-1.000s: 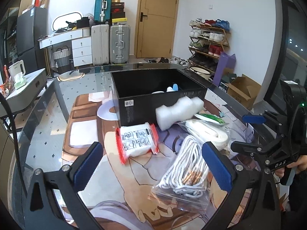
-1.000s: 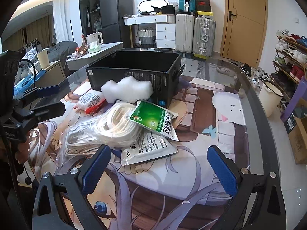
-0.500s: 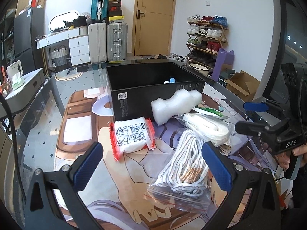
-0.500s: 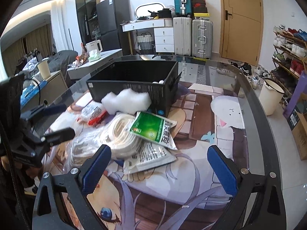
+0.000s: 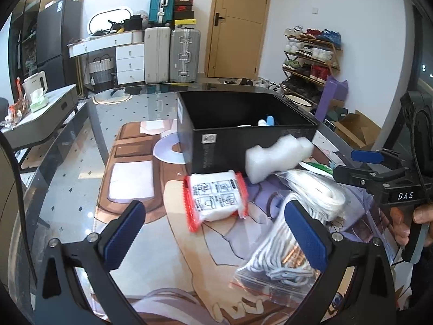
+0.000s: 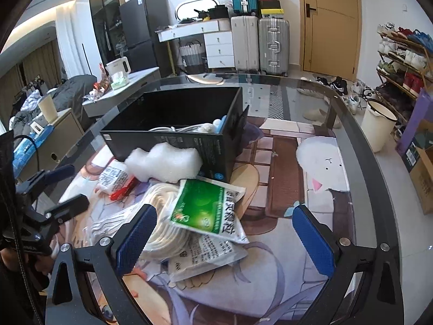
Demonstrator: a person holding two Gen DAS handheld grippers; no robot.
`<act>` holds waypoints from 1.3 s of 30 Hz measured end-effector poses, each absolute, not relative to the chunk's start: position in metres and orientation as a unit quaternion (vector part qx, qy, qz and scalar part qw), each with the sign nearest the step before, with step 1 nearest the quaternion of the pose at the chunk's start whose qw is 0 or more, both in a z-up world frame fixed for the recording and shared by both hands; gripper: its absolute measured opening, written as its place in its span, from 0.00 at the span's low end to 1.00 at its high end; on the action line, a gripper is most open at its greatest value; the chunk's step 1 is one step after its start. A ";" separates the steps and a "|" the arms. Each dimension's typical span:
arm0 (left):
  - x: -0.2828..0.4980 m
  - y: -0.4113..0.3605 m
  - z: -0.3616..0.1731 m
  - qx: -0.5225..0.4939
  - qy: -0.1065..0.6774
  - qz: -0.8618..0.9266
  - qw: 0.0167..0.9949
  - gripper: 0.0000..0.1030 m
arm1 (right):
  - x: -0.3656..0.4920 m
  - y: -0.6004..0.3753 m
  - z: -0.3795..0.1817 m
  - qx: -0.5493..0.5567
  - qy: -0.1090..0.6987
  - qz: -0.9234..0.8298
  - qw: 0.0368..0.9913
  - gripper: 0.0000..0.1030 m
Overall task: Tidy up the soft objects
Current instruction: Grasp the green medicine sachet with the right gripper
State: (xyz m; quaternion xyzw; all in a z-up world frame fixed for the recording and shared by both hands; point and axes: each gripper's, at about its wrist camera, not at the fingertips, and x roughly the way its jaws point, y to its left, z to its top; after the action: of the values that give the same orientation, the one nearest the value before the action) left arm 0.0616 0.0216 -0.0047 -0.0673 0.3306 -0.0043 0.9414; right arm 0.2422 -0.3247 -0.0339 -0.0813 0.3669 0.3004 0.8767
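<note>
A black box stands on the table and holds white cable and a blue-white item. White foam leans on its front wall. A white packet with red ends lies in front of my open, empty left gripper. A zip bag of white rope lies under its right finger. My open, empty right gripper hovers over a green packet, a white packet and a coiled white cord.
The glass table carries a printed mat. Its curved edge runs along the right. A side table with a kettle stands to the left. Suitcases, a door and a shoe rack are behind.
Both grippers have risen and drawn back a little, so the box interior shows more. The left view has swung right. The objects have not moved.
</note>
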 end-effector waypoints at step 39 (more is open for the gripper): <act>0.096 0.029 -0.013 -0.084 0.382 -0.016 0.920 1.00 | 0.283 -0.310 -0.066 -0.038 0.448 0.336 0.828 0.67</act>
State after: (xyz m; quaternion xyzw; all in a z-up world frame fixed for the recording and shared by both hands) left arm 0.0959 0.0295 -0.0129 -0.0841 0.3816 -0.0164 0.9204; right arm 0.2830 -0.3100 -0.0659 -0.0376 0.4481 0.3361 0.8276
